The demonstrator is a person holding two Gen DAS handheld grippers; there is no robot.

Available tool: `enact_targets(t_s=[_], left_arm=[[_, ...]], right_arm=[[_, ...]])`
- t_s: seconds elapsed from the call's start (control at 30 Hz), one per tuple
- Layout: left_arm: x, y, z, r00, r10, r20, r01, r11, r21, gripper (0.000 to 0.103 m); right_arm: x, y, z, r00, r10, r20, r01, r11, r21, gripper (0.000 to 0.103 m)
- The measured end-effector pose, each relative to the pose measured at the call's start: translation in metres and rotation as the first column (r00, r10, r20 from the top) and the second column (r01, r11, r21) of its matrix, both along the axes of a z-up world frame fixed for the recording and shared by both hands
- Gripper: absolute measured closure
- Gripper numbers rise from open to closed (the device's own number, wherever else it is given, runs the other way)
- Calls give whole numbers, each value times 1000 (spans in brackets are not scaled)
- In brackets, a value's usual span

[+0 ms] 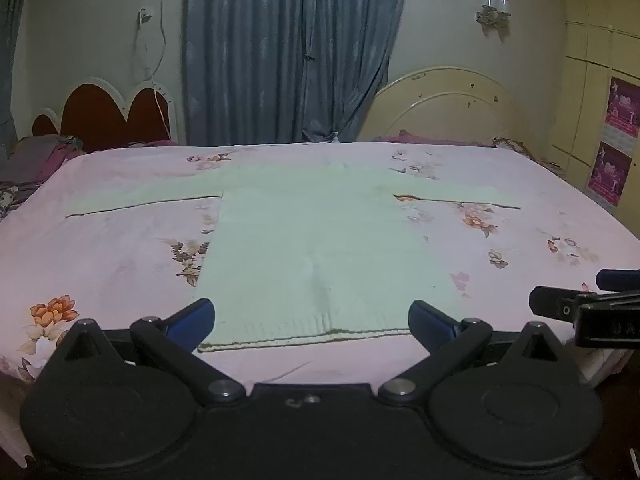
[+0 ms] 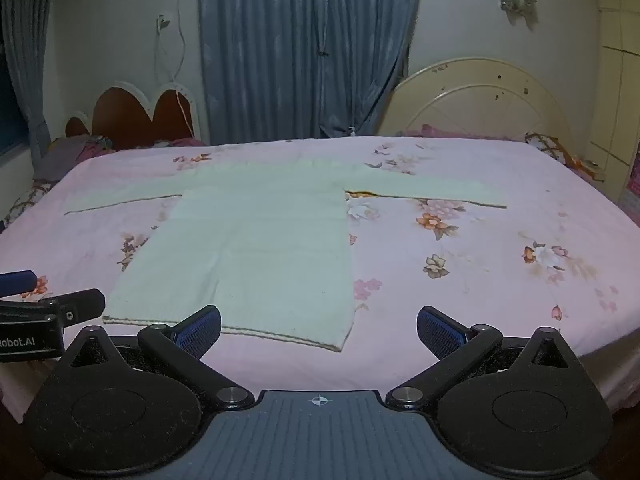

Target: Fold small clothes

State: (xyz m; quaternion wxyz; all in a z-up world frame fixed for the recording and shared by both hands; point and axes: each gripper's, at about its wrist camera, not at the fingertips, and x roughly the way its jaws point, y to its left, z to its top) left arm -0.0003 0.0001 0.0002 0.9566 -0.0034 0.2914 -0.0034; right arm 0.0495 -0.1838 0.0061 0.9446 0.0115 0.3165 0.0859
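Observation:
A pale green knitted sweater (image 1: 320, 248) lies flat on the pink floral bed sheet (image 1: 112, 256), both sleeves spread out to the sides, hem toward me. It also shows in the right wrist view (image 2: 256, 248). My left gripper (image 1: 312, 320) is open and empty, its blue pads at either end of the hem, just short of it. My right gripper (image 2: 319, 330) is open and empty near the hem's right corner (image 2: 340, 346). Each gripper shows at the edge of the other's view: the right one (image 1: 592, 304) and the left one (image 2: 44, 304).
The bed (image 2: 520, 280) fills the view, its near edge below the grippers. Blue curtains (image 1: 288, 52) hang behind. A red scalloped headboard (image 1: 108, 112) stands at back left, a cream headboard (image 1: 452, 108) at back right. A cream wardrobe (image 1: 600, 92) is on the right.

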Motion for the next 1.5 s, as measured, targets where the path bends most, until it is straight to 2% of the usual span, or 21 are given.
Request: enact_targets(t_s=[0.37, 1.5], left_arm=[[-1, 12, 0, 1000, 3, 0, -3, 1000, 0, 0], [-5, 1, 8, 999, 33, 4, -33, 999, 21, 0]], right_arm=[[-1, 2, -2, 1000, 13, 12, -13, 1000, 9, 0], [5, 1, 5, 999, 31, 8, -31, 999, 11, 0]])
